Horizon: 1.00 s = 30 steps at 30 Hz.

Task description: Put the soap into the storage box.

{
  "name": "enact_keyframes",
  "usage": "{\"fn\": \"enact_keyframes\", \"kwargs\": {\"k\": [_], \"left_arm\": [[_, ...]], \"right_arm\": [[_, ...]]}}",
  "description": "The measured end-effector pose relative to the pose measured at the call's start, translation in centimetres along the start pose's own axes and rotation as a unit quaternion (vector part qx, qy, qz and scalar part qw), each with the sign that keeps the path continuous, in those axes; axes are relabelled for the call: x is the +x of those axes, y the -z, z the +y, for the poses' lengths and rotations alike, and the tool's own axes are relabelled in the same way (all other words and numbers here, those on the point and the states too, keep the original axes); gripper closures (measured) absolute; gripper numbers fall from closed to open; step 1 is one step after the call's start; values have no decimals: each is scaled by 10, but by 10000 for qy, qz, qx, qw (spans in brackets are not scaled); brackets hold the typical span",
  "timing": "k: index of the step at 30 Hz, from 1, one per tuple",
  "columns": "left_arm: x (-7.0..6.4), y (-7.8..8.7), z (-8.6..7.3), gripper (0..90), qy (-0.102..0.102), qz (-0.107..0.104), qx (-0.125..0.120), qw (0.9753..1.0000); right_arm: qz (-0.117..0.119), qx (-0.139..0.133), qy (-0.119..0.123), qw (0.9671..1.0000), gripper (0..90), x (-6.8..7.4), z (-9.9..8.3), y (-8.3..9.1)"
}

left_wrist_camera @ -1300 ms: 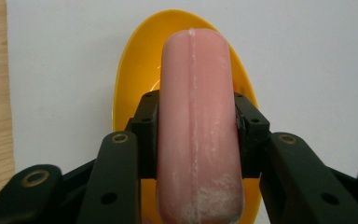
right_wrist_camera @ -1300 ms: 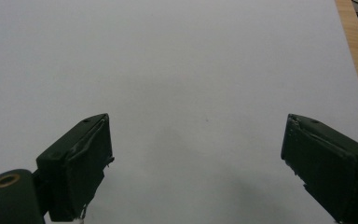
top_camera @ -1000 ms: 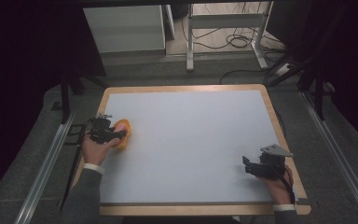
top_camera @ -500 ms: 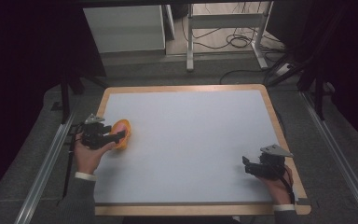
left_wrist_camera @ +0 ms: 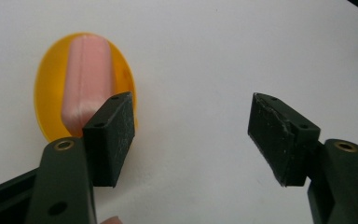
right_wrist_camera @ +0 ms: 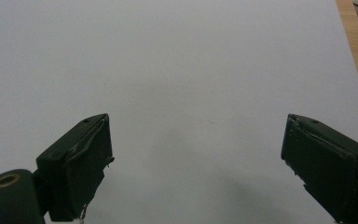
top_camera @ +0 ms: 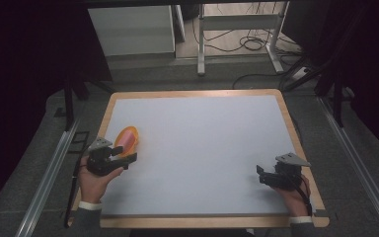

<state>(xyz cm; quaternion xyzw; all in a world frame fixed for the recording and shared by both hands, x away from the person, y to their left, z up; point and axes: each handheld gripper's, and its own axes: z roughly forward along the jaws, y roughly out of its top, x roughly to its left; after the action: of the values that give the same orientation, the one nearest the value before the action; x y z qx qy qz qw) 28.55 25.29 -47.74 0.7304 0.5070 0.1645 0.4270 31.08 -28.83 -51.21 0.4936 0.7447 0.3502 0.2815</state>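
Note:
A pink oblong block (left_wrist_camera: pixel 86 77) lies in a small orange oval dish (left_wrist_camera: pixel 50 88) on the white table top, near its left edge; in the high view the dish (top_camera: pixel 127 138) sits just beyond my left hand. My left gripper (left_wrist_camera: pixel 191 133) is open, its jaws wide apart with nothing between them; the dish lies behind the left jaw. From above, the left gripper (top_camera: pixel 121 157) sits just near of the dish. My right gripper (right_wrist_camera: pixel 196 163) is open over bare white surface, seen at the table's near right corner as the right gripper (top_camera: pixel 262 176) in the high view.
The white table top (top_camera: pixel 202 148) has a wooden rim (top_camera: pixel 296 128). Metal rails (top_camera: pixel 49 173) run along both sides. A white cabinet (top_camera: pixel 131 29) and a metal frame with floor cables (top_camera: pixel 242 39) stand beyond the far edge.
My left hand and gripper have drawn back toward the near left, off the orange dish, which stays in place. The right gripper has not moved.

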Motion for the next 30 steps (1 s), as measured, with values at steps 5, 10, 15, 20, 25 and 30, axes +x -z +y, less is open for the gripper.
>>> {"fn": "enact_keyframes", "kwargs": {"k": [5,10,15,20,25,30], "left_arm": [[-3,-3,-17,336,-10,15,66,10000],[-4,-6,-28,334,50,-18,157,9999],[-9,-10,-37,326,-26,-11,309,9995],[-14,-14,-39,321,-72,-87,413,9991],[-15,-14,-40,322,-58,-108,382,9992],[-14,-13,-39,324,-48,-180,355,9992]], "right_arm": [[1,-7,-2,10000,85,0,0,1],[-39,-30,-16,10000,85,-1,0,1],[-25,-26,-1,10000,85,0,0,1],[-8,-60,-6,10000,85,1,1,2],[-9,-75,-6,10000,85,0,1,3],[-17,-86,15,10000,85,2,1,3]]}}
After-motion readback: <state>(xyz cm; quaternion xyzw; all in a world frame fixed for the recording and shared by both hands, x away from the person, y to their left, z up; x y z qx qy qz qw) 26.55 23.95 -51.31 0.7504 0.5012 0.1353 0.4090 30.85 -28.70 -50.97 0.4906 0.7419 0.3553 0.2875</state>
